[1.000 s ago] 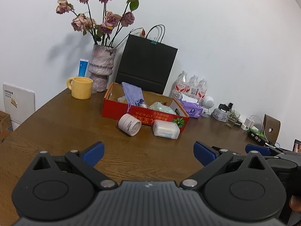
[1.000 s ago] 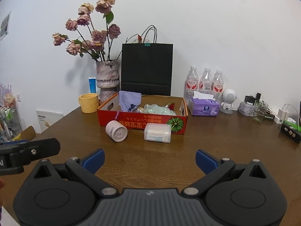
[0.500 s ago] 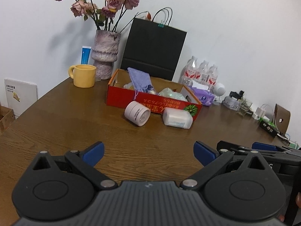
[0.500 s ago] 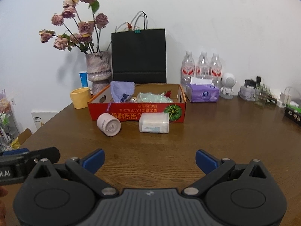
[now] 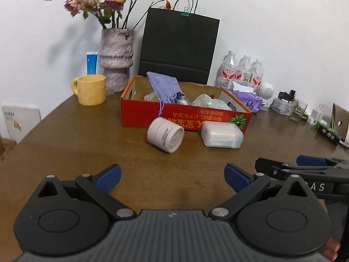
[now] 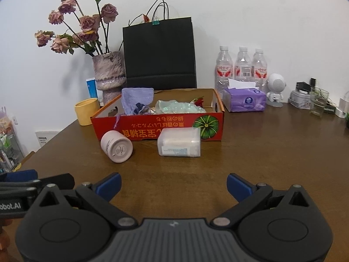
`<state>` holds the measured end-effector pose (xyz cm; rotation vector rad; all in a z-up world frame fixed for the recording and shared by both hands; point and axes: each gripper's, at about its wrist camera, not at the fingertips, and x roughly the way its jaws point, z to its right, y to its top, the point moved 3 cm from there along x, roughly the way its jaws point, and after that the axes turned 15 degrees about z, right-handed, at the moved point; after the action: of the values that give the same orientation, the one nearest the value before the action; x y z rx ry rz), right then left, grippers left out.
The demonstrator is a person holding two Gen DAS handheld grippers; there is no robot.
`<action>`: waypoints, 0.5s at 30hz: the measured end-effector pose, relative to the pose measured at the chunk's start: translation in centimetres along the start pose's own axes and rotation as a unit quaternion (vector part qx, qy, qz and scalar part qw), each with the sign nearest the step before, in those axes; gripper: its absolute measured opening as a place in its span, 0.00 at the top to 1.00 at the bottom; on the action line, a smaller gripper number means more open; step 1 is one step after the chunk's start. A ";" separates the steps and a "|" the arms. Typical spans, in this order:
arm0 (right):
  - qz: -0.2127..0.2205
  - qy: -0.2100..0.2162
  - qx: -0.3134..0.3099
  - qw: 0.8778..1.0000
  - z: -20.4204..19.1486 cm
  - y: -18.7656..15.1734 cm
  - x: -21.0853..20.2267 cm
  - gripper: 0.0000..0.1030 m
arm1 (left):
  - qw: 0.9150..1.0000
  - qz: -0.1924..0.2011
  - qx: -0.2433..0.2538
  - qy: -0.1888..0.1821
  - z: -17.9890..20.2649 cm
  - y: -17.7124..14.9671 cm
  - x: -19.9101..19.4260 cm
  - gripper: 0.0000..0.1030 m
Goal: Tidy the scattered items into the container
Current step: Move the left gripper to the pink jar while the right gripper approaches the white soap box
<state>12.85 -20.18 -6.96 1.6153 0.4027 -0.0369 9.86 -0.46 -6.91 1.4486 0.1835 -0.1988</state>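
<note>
Left wrist view puts the shallow red cardboard box (image 5: 185, 118) with upside-down yellow lettering and a green pumpkin print at twelve o'clock, resting on the brown wooden table (image 5: 65, 142). Inside it lie a lilac knitted drawstring pouch (image 5: 164, 87) leaning on the left part and a crumpled pale green plastic wrapper (image 5: 210, 102) toward the right. Just outside the box's front wall sit the two loose items: a pale pink cylindrical jar (image 5: 165, 138) on its side, and at its three o'clock a clear rectangular plastic tub (image 5: 221, 134) with a white filling, also on its side. The tub looks to touch the box front; jar and tub stand slightly apart.

Both tools hang above the near table, well short of the items. The left gripper (image 5: 172, 175) has its blue-tipped fingers (image 5: 108, 175) spread wide with nothing between them — and the right gripper (image 6: 173, 184) is likewise spread and empty, its blue fingers (image 6: 238, 184) wide apart.

Beyond the box, at eleven o'clock, stand a yellow ceramic mug (image 5: 90, 89) and a mottled mauve vase (image 5: 116, 59) of dried pink roses; a black paper bag (image 5: 178, 48) leans on the white wall directly behind. At one o'clock sit three clear water bottles (image 6: 242, 67) with red labels, a purple tissue pack (image 6: 245, 101), and a small white round-headed figure (image 6: 276, 89).
</note>
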 end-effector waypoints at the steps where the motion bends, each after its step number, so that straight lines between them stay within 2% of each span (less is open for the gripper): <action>1: 0.001 -0.001 -0.002 1.000 0.0 0.1 0.6 0.00 | 1.000 0.001 0.007 0.000 -0.1 0.0 0.6 0.00; 4: 0.001 -0.002 -0.004 1.000 0.0 0.2 2.4 0.00 | 1.000 -0.001 0.020 -0.001 -0.4 0.0 2.5 0.00; 10: 0.003 -0.016 0.003 1.000 0.4 -0.1 6.4 0.00 | 1.000 -0.003 0.016 -0.004 -1.3 -0.1 7.1 0.00; 15: 0.001 -0.017 0.016 1.000 0.7 -0.7 9.9 0.00 | 0.999 0.000 0.025 -0.035 -1.8 -0.2 10.3 0.00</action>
<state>22.09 -18.55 -10.31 1.6441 0.3767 -0.0698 19.78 1.05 -9.77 1.4880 0.1224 -0.2556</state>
